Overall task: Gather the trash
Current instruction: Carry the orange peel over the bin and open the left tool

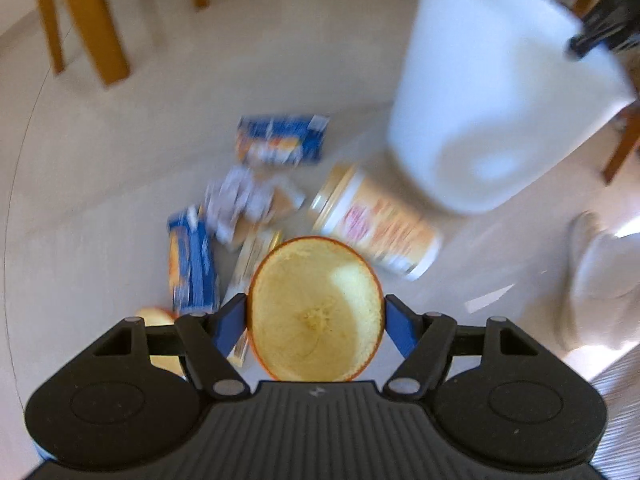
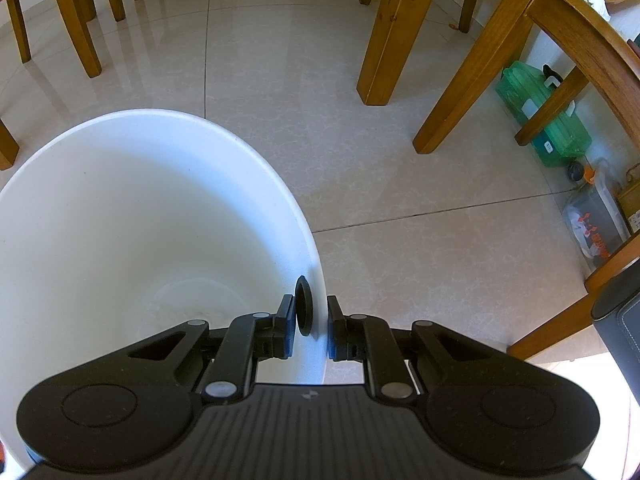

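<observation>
Left tongs (image 1: 316,318) are gripping a halved orange peel (image 1: 316,308), hollow side facing the camera, above the floor litter: 2 blue cartons (image 1: 280,144), crumpled wrapper (image 1: 240,200), tipped noodle cup (image 1: 376,224). Right tongs (image 2: 312,328) are pinching the rim of the white bin (image 2: 120,220), narrow, lifted off the tiled floor (image 2: 400,240).

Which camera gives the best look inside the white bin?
The right wrist view: it looks straight down into the white bin, sharp, showing its bare interior, with the right gripper clamped on the rim. The left wrist view shows only the bin's blurred outer wall.
</observation>
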